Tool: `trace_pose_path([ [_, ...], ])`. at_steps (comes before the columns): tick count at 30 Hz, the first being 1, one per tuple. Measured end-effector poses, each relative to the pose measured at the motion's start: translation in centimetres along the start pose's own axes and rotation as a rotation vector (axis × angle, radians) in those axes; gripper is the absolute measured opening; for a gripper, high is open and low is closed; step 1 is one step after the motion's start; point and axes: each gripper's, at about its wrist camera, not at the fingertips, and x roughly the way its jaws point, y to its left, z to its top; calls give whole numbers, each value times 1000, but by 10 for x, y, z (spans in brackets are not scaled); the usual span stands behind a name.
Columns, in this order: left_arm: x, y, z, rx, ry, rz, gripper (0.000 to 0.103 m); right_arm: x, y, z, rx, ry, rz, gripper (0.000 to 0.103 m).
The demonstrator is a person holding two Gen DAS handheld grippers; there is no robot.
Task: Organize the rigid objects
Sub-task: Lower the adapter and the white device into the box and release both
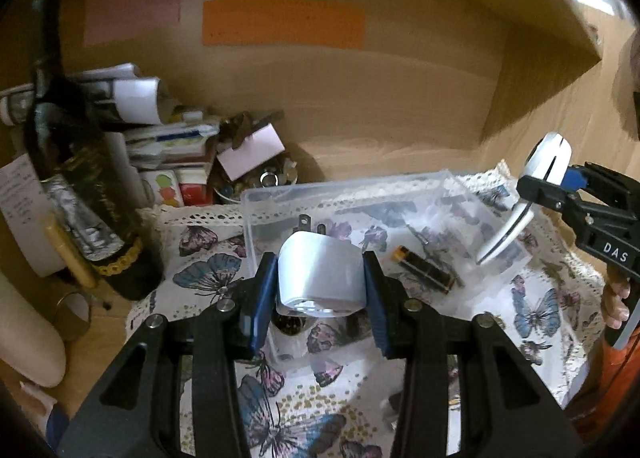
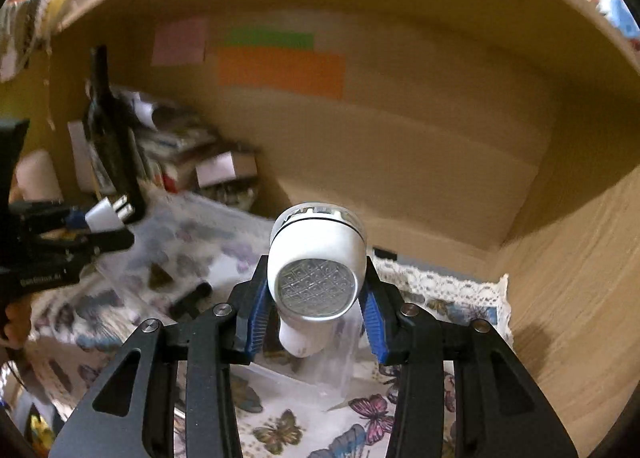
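While a butterfly-print cloth [image 1: 208,274] with lace edging covers the wooden bench [image 1: 400,138] inside a walled alcove, a clear plastic bin [image 1: 280,194] sits on it. Left gripper [image 1: 321,286] clamps a white plug adapter [image 1: 320,274] — prongs forward — over the bin; right gripper [image 2: 316,298] grips a white lint shaver [image 2: 316,274], foil-faced.

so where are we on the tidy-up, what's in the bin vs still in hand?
Done: a battery already lies in the clear plastic bin. In hand: the left gripper is shut on a white plug adapter above the bin, and the right gripper is shut on a white lint shaver. Left: both items have yet to be set down and released.
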Motion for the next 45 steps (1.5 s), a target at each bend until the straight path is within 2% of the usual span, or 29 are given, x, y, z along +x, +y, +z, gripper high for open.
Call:
trace_pose_path([
  [5, 26, -5, 1, 14, 55, 5, 41, 27, 0, -4, -11, 80, 43, 37],
  [9, 47, -4, 1, 14, 104, -4, 41, 37, 9, 1, -25, 97, 89, 37],
  [17, 55, -6, 1, 23, 111, -5, 41, 77, 30, 2, -26, 181, 172, 37],
  [23, 45, -6, 4, 23, 83, -10, 42, 93, 39, -4, -16, 236, 192, 37],
  [27, 32, -5, 6, 16, 62, -18, 42, 80, 34, -4, 5, 213, 182, 37],
  [28, 29, -5, 7, 15, 56, -17, 42, 76, 33, -3, 32, 156, 205, 38],
  [30, 19, -6, 8, 14, 36, -18, 43, 64, 29, -4, 46, 130, 205, 39],
  [33, 3, -9, 5, 17, 10, -34, 51, 43, 27, -5, 52, 77, 195, 46],
  [35, -6, -12, 2, 28, -5, -34, 53, 27, 25, -10, 53, 43, 187, 48],
  [39, -23, -20, -13, 62, -16, -23, 55, 5, 29, -21, 47, 10, 198, 52],
  [45, -35, -11, -38, 37, 17, -30, 56, -14, 54, -50, -33, 21, 266, 64],
])
